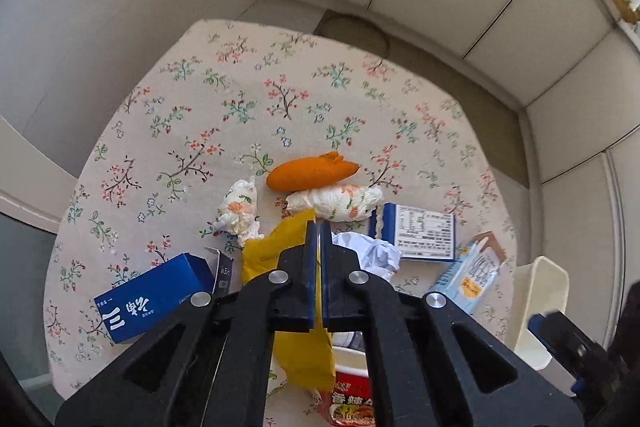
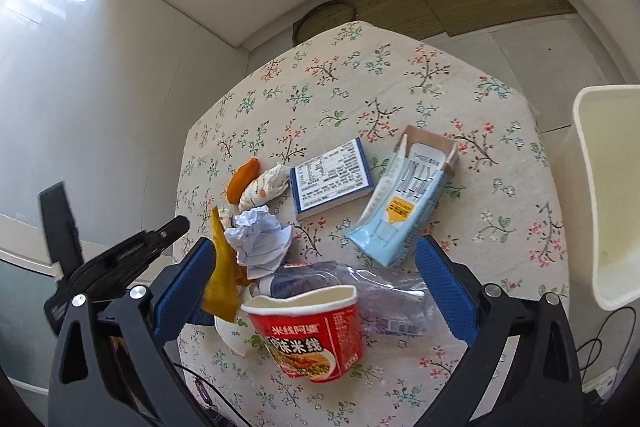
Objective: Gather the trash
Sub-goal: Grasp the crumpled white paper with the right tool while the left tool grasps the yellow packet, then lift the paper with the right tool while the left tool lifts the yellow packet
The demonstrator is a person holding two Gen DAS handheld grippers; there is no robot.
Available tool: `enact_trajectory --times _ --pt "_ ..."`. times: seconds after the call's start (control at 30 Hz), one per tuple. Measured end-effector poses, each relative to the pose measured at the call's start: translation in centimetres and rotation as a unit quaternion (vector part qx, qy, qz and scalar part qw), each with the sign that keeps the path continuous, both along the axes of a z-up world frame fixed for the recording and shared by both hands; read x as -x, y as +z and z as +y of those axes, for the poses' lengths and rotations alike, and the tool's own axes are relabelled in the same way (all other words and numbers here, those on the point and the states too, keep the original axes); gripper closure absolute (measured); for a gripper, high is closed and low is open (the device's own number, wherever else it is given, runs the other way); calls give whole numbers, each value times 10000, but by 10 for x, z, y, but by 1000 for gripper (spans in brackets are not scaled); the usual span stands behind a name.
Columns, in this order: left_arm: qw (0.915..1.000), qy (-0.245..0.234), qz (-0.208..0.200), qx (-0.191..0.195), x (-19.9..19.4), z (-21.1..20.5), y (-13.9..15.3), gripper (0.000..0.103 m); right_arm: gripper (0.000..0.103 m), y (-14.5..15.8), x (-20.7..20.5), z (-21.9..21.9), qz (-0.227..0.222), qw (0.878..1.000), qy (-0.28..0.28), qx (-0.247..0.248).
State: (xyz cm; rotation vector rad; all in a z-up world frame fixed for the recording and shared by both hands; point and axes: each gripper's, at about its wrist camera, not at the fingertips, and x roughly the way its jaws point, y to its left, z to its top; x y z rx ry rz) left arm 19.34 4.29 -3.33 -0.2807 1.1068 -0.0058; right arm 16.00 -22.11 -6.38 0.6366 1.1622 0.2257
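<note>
My left gripper [image 1: 319,239] is shut on a yellow wrapper [image 1: 276,247], held above the table; the wrapper also shows in the right wrist view [image 2: 222,275]. My right gripper [image 2: 316,279] is open and empty above a red noodle cup [image 2: 316,335] and a clear plastic bottle [image 2: 384,295]. Trash lies on the floral tablecloth [image 1: 200,107]: a white paper ball [image 2: 260,239], a pale blue carton [image 2: 404,203], a blue-edged box [image 2: 332,177], an orange peel [image 1: 312,171], floral tissue wads [image 1: 336,201] and a blue box [image 1: 156,297].
A white bin [image 2: 612,187] stands off the table's right edge; it also shows in the left wrist view [image 1: 540,307]. Walls and cabinets surround the table. Cables [image 2: 600,347] lie on the floor at lower right.
</note>
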Motion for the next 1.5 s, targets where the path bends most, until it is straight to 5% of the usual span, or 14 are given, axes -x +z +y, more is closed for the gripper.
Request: enact_trajectory --times 0.17,0.33,0.47,0.63,0.73,0.8,0.87,1.0,1.2,1.37,1.5 --pt "9957 -94 -890 243 44 20 26 101 6 -5 -24 47 204 9984 473 -214" --pt "9943 213 -640 822 45 50 28 93 7 -26 -43 88 469 9964 693 118" --pt "9929 345 -791 820 49 56 35 65 10 -51 -56 106 821 9940 723 75" --pt "9949 292 -589 768 46 55 25 60 12 -60 -63 113 848 9940 677 110" --pt "9932 475 -526 921 46 63 22 56 40 -65 -70 122 841 9930 819 128" --pt "9924 550 -513 971 45 66 21 51 68 -73 -73 129 886 9912 984 39" --pt "9926 593 -499 940 45 66 20 49 81 -77 -74 129 838 9915 1000 29" --pt "9931 670 -417 869 40 65 14 49 83 -59 -70 116 419 9958 818 5" --pt "9955 460 62 831 18 38 -8 49 83 13 -49 73 -564 9972 410 266" --pt "9971 -93 754 55 12 -1 -30 42 82 48 -25 42 -1109 9892 264 924" --pt "9930 188 1111 367 18 7 -51 36 82 53 -11 24 -1202 9874 234 1006"
